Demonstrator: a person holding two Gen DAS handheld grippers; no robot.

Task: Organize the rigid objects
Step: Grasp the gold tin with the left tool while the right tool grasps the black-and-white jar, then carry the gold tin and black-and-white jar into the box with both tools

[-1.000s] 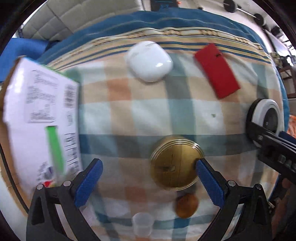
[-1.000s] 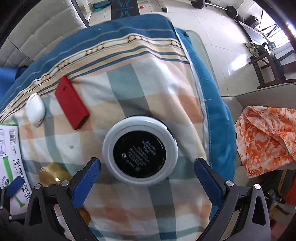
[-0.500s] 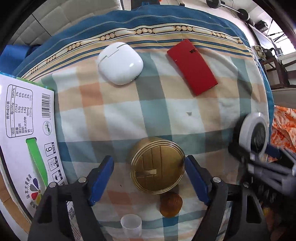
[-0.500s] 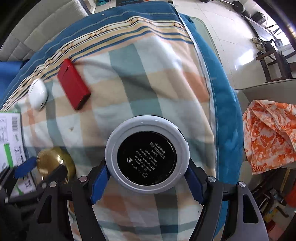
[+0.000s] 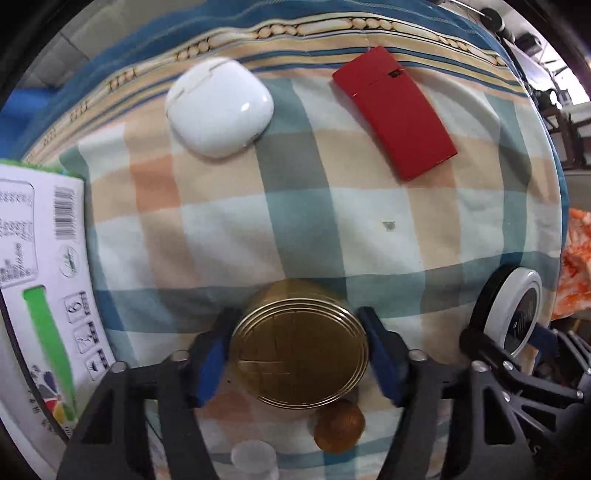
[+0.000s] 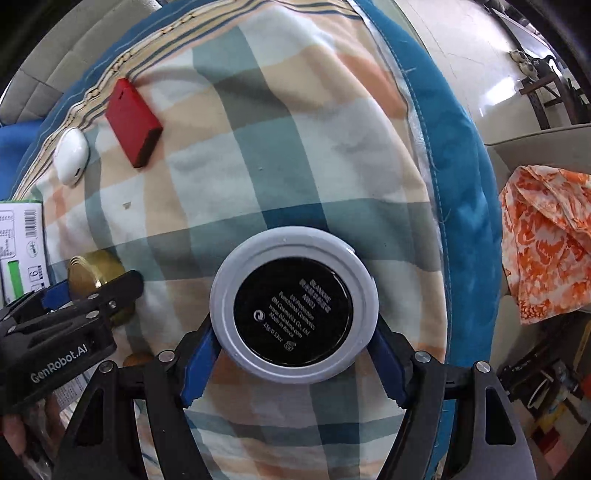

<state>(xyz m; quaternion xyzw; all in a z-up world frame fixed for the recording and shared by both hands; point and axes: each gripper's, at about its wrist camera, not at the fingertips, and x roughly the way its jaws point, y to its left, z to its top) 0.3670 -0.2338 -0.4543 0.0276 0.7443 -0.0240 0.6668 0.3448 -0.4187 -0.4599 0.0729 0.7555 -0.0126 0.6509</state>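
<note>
Gold tin (image 5: 300, 350) and white-rimmed compact (image 6: 293, 308), both near the checked cloth's (image 5: 229, 236) front edge, are now clamped by the left gripper (image 5: 295, 354) and right gripper (image 6: 291, 354), whose jaws stood wide a second ago. Both look ready to lift; the white case (image 5: 219, 109) and red box (image 5: 395, 116) wait near the far edge.

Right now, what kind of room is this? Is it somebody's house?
Probably a home, maybe a living room. Small things lie on a checked blanket over something soft, grey cushions sit behind it like a sofa, and barbell weights rest on the shiny tiled floor.
</note>
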